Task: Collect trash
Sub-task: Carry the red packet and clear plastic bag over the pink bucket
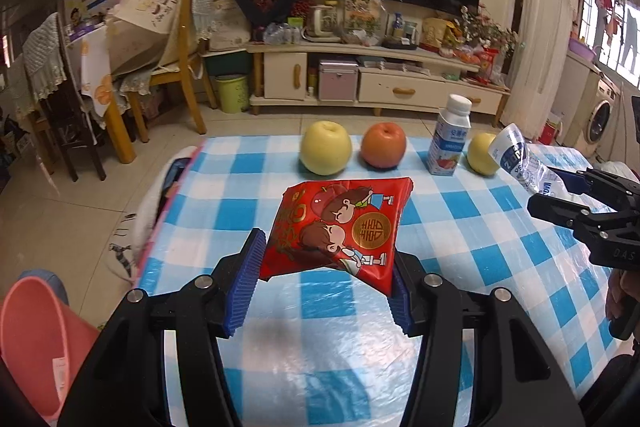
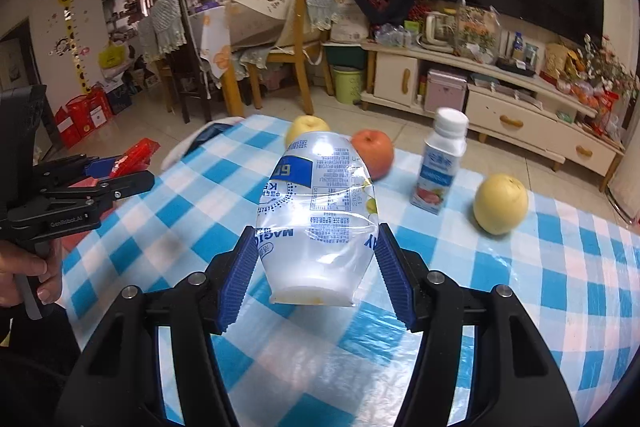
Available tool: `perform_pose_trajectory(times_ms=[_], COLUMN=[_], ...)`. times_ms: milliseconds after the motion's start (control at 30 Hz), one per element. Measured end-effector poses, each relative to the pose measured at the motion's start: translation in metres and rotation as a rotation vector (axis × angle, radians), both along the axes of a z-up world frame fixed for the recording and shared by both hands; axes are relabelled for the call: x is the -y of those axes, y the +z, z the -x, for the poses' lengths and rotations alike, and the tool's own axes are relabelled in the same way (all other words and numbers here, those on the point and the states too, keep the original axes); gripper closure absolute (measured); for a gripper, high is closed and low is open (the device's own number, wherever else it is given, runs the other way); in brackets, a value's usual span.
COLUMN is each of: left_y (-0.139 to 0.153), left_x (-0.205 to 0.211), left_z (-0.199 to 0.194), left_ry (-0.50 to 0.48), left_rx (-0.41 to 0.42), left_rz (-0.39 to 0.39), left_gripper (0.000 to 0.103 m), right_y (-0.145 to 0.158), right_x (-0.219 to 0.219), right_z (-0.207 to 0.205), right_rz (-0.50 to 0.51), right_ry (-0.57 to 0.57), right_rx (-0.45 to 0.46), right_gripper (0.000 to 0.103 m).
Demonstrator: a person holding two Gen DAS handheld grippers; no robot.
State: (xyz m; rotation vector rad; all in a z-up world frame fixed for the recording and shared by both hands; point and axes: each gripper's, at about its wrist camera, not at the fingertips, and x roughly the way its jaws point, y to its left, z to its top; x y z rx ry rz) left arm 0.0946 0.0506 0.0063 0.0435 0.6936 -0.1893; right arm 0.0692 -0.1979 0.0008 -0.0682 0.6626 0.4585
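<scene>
With the left tongs (image 1: 326, 277) clamped on the crinkly red foil snack wrapper (image 1: 340, 227) and the right tongs (image 2: 316, 267) on the crushed clear plastic cup (image 2: 316, 211), keep both grips firm and swing left to the pink plastic bin (image 1: 36, 339).

We hold the snack packet (image 1: 340, 227) between the fingers of our left gripper (image 1: 324, 279), above the surface (image 1: 280, 359). To its right, our right gripper (image 2: 316, 275) holds the crumpled bottle (image 2: 316, 211). Behind both, along the far edge, stand an apple (image 1: 326, 147), a second apple (image 1: 383, 145), a drink bottle (image 1: 448, 143) and a third apple (image 1: 480, 153), left to right. A bin (image 1: 36, 339) sits left of the surface.
</scene>
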Motion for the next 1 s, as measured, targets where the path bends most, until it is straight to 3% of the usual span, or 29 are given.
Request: perform_pose_trajectory(times_ms=[533,1000], left_y=[0.046,0.054], left_x=[-0.127,-0.262], left_z=[0.054,0.091], left_ry=[0.221,0.423], left_rx=[0.061,0.044], left_rz=[-0.034,-0.038], left_gripper=[0.047,0.047], right_y=[0.049,0.074], right_x=[-0.145,-0.326], right_z=[0.018,0.025], right_rz=[-0.025,-0.036], right_ry=[0.235,0.484], right_rx=[0.051,0.062], right_gripper=[0.042,0.042])
